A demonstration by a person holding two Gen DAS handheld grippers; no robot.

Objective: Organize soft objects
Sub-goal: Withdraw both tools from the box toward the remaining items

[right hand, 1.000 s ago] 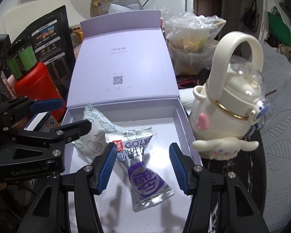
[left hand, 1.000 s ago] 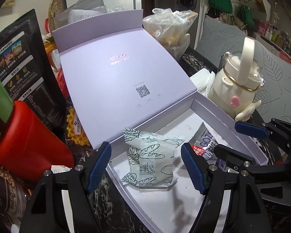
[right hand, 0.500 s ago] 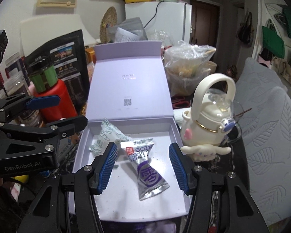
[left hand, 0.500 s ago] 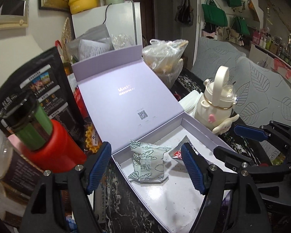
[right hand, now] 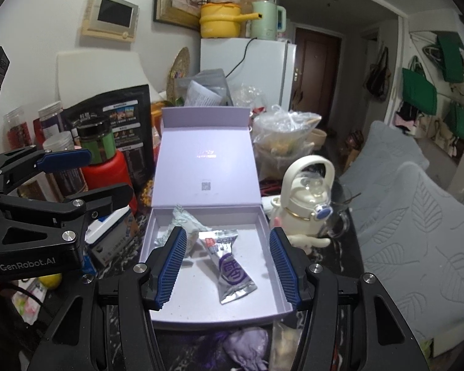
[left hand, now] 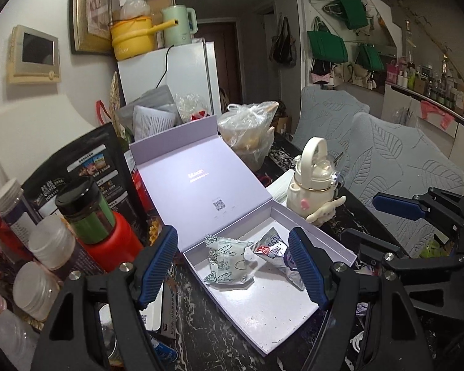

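Lavender box (right hand: pixel 264 216) sits centre frame, lid up, with two soft packets on its floor: the green-printed bread packet (left hand: pixel 229 264) and the silver-purple candy packet (right hand: pixel 230 264), touching. Your left gripper (left hand: pixel 232 266) and right gripper (right hand: pixel 227 267) both hover with jaws spread, nothing pinched. Packing looks partly done; the lid isn't shut. Only your right view shows a lilac pouch (right hand: pixel 247 344) at bottom centre, outside the box.

Both grippers (left hand: pixel 233 267) (right hand: pixel 227 267) higher, farther back
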